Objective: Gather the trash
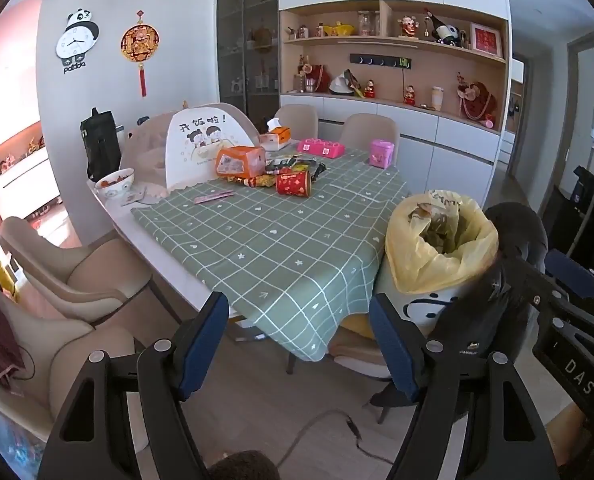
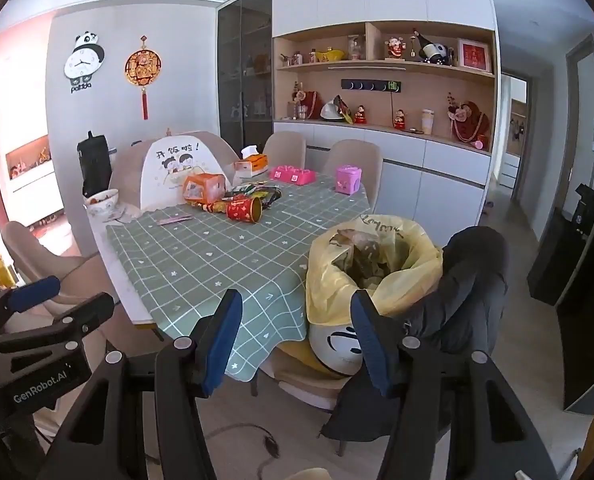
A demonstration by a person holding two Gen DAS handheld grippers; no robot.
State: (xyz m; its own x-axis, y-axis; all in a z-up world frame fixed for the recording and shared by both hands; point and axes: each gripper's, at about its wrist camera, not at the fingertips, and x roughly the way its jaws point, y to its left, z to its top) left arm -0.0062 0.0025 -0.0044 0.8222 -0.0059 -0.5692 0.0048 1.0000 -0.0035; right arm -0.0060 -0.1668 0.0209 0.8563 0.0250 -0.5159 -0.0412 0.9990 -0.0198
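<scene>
Both tools hang wide open and empty, short of the table [image 1: 257, 240]: the left tool [image 1: 299, 344] and the right tool [image 2: 297, 340] each grip nothing. The trash pile [image 1: 285, 172] of wrappers and a red cup [image 1: 294, 183] sits mid-table, well beyond the yellow-lined trash bin [image 1: 437, 248], which stands on a chair at the table's near corner.

You face a tablecloth [image 1: 265, 248] of sage green crossed by a white grid with small white marks. Your bin [image 1: 425, 308] is white with black strokes, lined by a pale yellow bag [image 1: 421, 256]; the cup [image 1: 293, 183] is red with gold print.
</scene>
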